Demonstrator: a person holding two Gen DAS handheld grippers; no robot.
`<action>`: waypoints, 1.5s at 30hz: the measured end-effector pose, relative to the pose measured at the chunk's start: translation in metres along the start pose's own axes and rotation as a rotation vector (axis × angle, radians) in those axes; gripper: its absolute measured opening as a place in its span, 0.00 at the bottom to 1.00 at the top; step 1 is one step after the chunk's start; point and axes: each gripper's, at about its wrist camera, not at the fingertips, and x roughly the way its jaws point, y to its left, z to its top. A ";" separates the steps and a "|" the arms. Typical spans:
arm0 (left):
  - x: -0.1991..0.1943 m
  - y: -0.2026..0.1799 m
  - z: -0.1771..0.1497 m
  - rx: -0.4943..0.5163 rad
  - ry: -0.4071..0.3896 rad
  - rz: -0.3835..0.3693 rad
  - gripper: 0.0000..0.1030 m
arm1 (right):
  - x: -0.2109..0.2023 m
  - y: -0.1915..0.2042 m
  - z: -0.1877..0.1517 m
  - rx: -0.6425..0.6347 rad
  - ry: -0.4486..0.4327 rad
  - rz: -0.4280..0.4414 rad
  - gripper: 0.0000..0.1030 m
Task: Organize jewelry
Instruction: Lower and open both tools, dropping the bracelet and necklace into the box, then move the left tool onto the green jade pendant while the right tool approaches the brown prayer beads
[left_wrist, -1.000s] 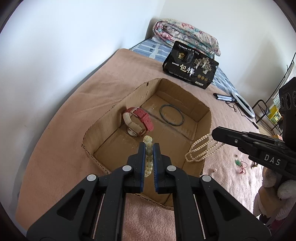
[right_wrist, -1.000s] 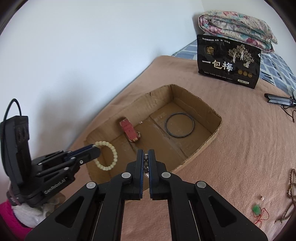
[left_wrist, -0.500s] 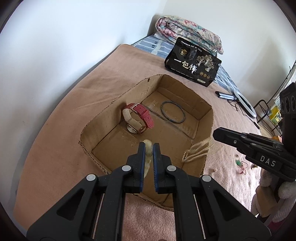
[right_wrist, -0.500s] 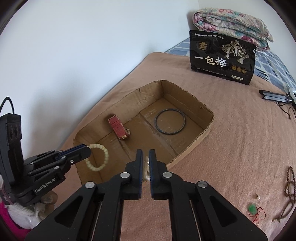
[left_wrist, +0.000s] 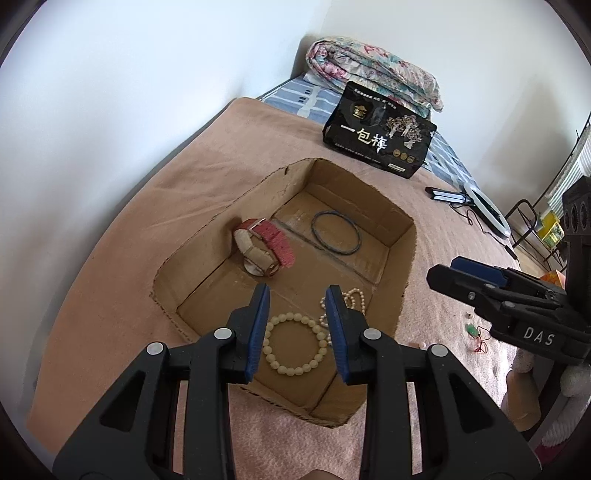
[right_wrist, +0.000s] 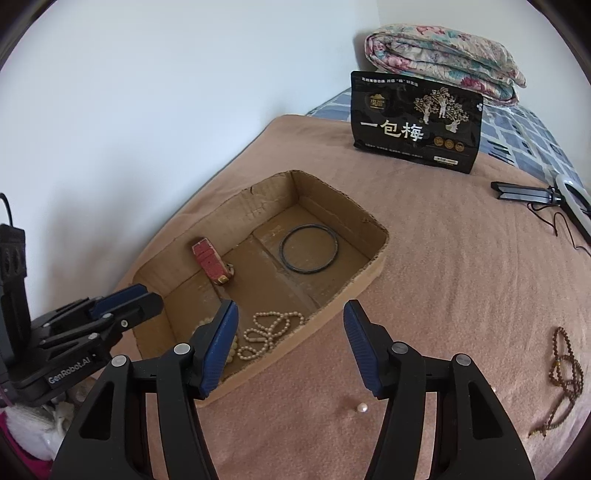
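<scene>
Blue-padded left gripper (left_wrist: 297, 325) fingers spread, empty, above bead bracelet (left_wrist: 294, 342), right gripper (right_wrist: 290, 343) fingers wide, empty

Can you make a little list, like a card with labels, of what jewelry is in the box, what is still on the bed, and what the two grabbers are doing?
box: open cardboard box on the pink blanket
in box: red-strap watch, dark ring bangle, pale bead bracelet, pearl necklace
still on blanket: brown bead string, loose pearl, small green charm on red cord
left gripper: open, holding nothing, above bracelet
right gripper: open, holding nothing, above the box's near edge
behind box: black snack bag
</scene>
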 end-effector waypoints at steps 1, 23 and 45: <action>0.000 -0.003 0.001 0.006 -0.002 -0.001 0.30 | -0.002 -0.002 -0.001 -0.003 -0.001 -0.008 0.57; 0.010 -0.107 -0.001 0.176 0.004 -0.127 0.30 | -0.075 -0.116 -0.023 0.113 -0.060 -0.201 0.65; 0.055 -0.204 -0.034 0.317 0.156 -0.261 0.39 | -0.106 -0.256 -0.069 0.227 -0.035 -0.297 0.66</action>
